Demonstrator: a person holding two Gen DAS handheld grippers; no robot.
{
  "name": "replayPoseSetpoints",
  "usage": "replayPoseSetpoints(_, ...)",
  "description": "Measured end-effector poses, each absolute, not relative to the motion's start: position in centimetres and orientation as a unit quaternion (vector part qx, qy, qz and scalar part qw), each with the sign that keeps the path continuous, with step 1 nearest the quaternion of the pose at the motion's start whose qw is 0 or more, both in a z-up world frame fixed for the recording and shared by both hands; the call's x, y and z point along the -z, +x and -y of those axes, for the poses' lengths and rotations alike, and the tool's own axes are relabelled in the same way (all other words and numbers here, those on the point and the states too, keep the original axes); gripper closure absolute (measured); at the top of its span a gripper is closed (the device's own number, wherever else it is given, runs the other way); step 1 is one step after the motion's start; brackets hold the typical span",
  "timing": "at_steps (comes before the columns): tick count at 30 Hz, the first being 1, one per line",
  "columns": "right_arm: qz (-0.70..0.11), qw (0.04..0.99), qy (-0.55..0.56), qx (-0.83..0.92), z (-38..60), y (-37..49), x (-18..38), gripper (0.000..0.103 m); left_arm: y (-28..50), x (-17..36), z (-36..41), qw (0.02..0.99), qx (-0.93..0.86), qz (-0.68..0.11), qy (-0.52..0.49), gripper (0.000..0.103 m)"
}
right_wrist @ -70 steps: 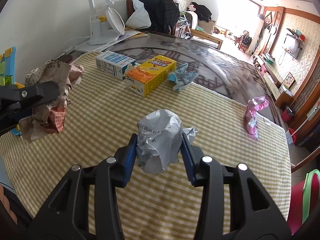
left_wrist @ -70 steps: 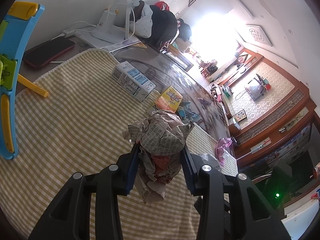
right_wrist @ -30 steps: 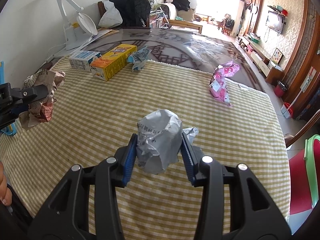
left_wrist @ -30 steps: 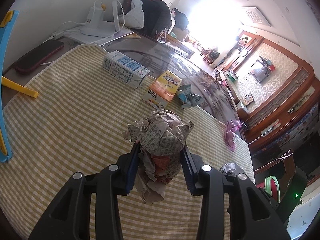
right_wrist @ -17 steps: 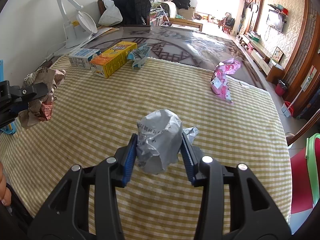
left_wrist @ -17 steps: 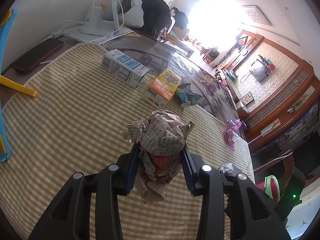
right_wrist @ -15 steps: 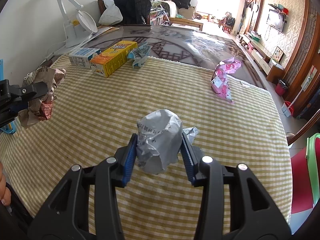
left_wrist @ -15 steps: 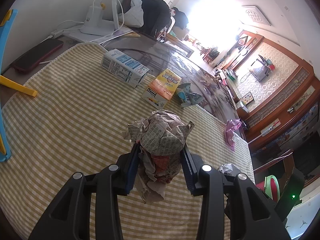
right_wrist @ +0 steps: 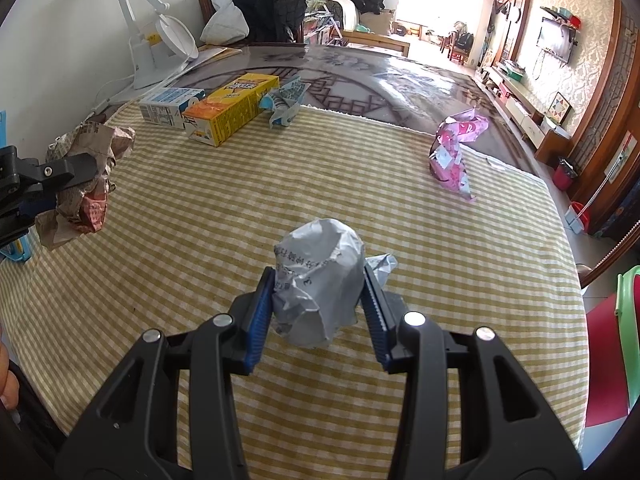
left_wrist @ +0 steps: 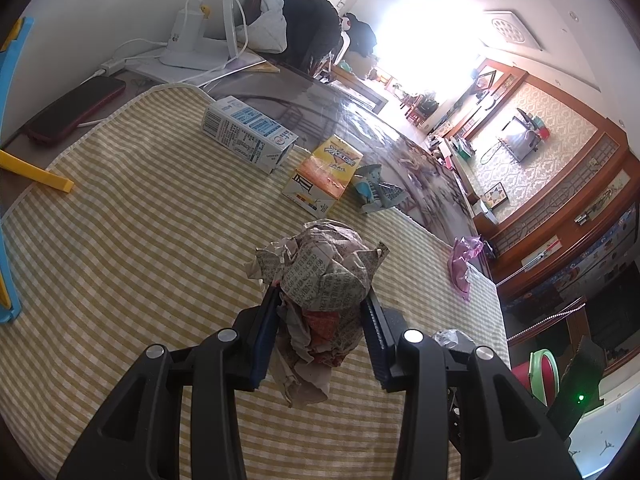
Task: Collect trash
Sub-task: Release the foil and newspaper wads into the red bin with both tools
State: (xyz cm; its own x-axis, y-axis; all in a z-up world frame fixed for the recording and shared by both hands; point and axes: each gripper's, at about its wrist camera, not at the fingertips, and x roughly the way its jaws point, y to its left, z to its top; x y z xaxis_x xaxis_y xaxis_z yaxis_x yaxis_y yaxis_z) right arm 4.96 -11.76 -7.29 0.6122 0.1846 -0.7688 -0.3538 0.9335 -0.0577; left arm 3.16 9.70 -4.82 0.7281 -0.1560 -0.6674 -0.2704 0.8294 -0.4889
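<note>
Crumpled paper (left_wrist: 320,280) in left gripper (left_wrist: 320,328)

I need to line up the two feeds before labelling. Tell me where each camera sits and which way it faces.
Left wrist: sits on the left gripper, faces down and forward over the checked cloth; its own fingers clamp a brown newspaper wad.
Right wrist: sits on the right gripper, faces along the table toward the living room; its fingers clamp a grey paper wad; a fingertip shows at the left edge.
Shared: brown wad, yellow carton, blue-white carton, pink wrapper.
</note>
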Motion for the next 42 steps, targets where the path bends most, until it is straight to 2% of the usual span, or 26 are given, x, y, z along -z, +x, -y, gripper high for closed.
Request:
replayPoseSetpoints(15,-0.387,0.905,-0.092,-0.148,14.9,4.5,4.5,0.061,2.7,4.6,-8.9,0.892,-0.026,-0.358,-0.275,0.065)
replayPoseSetpoints(26,-0.331,0.934,-0.071,-0.113,23.8,4.2,0.7,0.061,1.5,0.8,-5.5,0.923,-0.041,-0.332,-0.189,0.065)
replayPoseSetpoints(32,-0.318,0.945,-0.041,-0.06,30.3,4.0,0.6,0.061,1.7,-0.7,0.5,0.928,-0.001,-0.334,-0.168,0.065)
replayPoseSetpoints(35,-0.305,0.952,0.01,-0.022,35.4,3.8,-0.4,0.061,2.0,-1.5,4.9,0.929,0.039,-0.332,-0.158,0.065)
replayPoseSetpoints(42,-0.302,0.94,0.08,0.137,48.0,3.5,-1.7,0.061,3.3,-2.1,14.8,0.915,0.138,-0.348,-0.149,0.065)
